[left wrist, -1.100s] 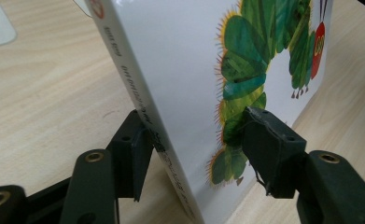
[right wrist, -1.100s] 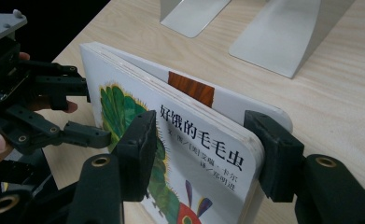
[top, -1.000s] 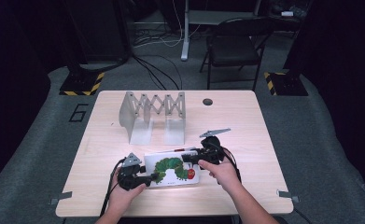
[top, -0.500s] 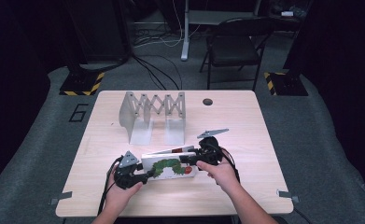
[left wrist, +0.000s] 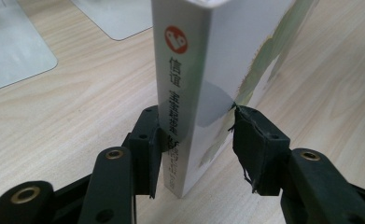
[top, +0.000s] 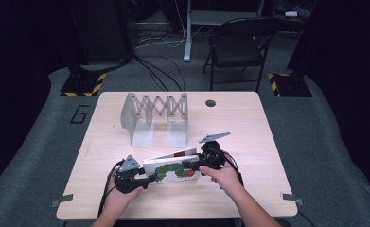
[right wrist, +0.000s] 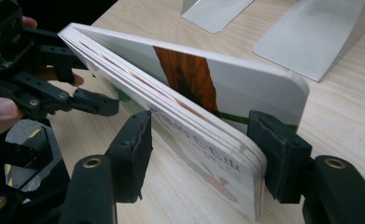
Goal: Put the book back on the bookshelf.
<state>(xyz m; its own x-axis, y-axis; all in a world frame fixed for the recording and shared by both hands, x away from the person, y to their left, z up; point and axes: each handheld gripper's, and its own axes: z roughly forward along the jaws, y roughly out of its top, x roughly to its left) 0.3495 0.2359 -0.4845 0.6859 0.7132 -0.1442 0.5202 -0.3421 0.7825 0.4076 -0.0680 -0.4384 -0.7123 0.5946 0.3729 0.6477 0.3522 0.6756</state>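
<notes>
A thick white board book with a green caterpillar on its cover (top: 169,169) was stood on edge near the near side of the pale wooden table (top: 249,118), tilted slightly and held between the two hand-held tools. The left gripper (top: 147,180) was set around the spine end; in the left gripper view its jaws had just been closing about the printed white spine (left wrist: 182,93), one pad against the spine face and the other touching the cover, so the book was gripped there, probably to steady it upright. The right gripper (top: 195,163) was placed at the open, page-edge end; in the right gripper view its jaws had just been opening, and the stacked card pages (right wrist: 203,135) lay between the black pads with a gap on the left side, so that hold was judged released or very loose. Farther off, a grey metal expanding book rack (top: 155,116) was stood towards the far left of the table, well apart from the book, presumably as the place intended for it. A small dark round hole cover (top: 210,103) was seen near the far edge.
</notes>
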